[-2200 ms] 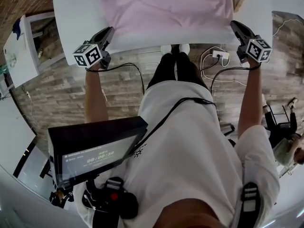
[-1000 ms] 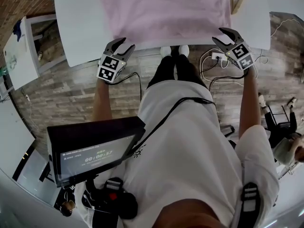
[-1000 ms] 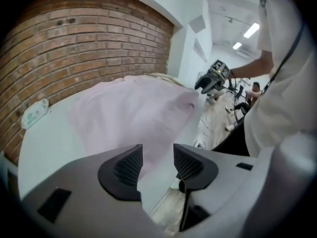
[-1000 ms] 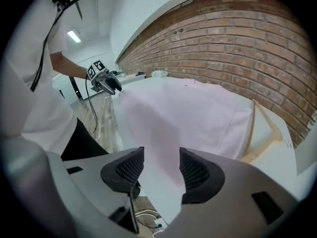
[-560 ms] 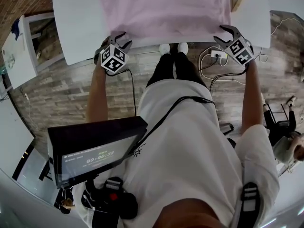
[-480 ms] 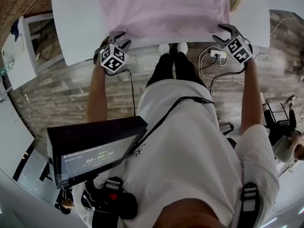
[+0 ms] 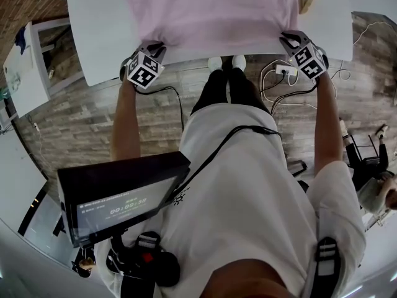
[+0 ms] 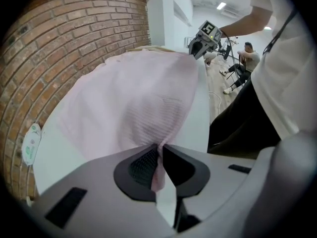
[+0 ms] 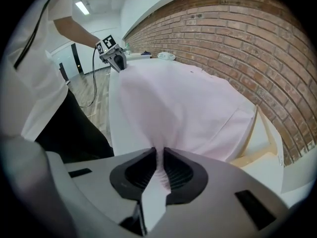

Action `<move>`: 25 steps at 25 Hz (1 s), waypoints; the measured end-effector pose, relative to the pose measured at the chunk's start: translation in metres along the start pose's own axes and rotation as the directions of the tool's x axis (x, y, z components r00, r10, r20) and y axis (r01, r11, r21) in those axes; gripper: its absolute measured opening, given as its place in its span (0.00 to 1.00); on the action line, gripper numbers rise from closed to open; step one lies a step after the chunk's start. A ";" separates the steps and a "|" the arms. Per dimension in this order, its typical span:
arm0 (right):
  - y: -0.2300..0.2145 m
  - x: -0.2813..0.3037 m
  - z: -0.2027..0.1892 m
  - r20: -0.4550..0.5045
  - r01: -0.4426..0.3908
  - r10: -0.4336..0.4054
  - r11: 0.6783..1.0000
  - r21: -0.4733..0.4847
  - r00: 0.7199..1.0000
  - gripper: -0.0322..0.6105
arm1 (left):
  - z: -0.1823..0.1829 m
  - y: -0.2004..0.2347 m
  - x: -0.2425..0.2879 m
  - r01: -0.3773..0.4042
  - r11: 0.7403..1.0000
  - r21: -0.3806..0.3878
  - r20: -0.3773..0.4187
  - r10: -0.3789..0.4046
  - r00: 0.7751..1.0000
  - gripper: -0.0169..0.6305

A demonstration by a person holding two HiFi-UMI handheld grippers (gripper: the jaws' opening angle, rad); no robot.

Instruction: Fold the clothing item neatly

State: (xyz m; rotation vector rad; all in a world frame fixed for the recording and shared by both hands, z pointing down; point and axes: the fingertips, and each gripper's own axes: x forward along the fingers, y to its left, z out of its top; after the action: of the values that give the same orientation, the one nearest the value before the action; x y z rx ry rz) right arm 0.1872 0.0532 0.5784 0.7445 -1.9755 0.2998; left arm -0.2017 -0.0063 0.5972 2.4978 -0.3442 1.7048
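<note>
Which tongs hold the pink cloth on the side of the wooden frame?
The right tongs: just closed on the near corner of the pink cloth, beside the wooden frame. The left tongs, also just closed, pinch the other near corner.

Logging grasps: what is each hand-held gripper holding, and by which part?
Both have just closed on the pink garment: left hand-held gripper pinches its near-left corner, right hand-held gripper its near-right corner.
</note>
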 end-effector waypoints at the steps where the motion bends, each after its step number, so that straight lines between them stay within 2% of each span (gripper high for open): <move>1: 0.000 0.000 0.001 0.006 -0.011 0.011 1.000 0.011 1.000 0.13 | -0.001 -0.001 0.000 0.017 1.000 -0.018 0.001 -0.017 1.000 0.08; 5: 0.003 -0.018 0.008 0.047 -0.059 0.055 0.995 0.082 0.997 0.12 | 0.005 -0.013 -0.016 0.083 0.991 -0.101 0.051 -0.078 0.996 0.07; 11: 0.023 -0.073 0.000 0.071 -0.098 0.092 0.991 0.086 0.993 0.11 | 0.008 -0.063 -0.059 0.139 0.984 -0.109 0.060 -0.133 0.989 0.07; 15: 0.031 -0.090 -0.004 0.088 -0.110 0.103 0.992 0.069 0.991 0.11 | 0.014 -0.079 -0.078 0.137 0.978 -0.157 0.110 -0.121 0.987 0.07; 19: 0.019 -0.103 -0.005 0.099 -0.096 0.090 0.993 0.064 0.991 0.11 | 0.032 -0.075 -0.082 0.134 0.968 -0.212 0.170 -0.098 0.980 0.07; 22: 0.012 -0.101 0.001 0.113 -0.098 0.091 0.994 0.057 0.989 0.11 | 0.034 -0.072 -0.082 0.132 0.961 -0.244 0.191 -0.086 0.978 0.07; 25: 0.010 -0.106 0.003 0.119 -0.103 0.096 0.993 0.054 0.988 0.11 | 0.035 -0.074 -0.083 0.133 0.961 -0.244 0.195 -0.086 0.977 0.07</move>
State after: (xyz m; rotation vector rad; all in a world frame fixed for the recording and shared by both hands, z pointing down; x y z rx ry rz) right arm 0.2156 0.0996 0.4873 0.7165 -2.1262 0.3842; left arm -0.1815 0.0691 0.5104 2.4351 -0.4039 1.3017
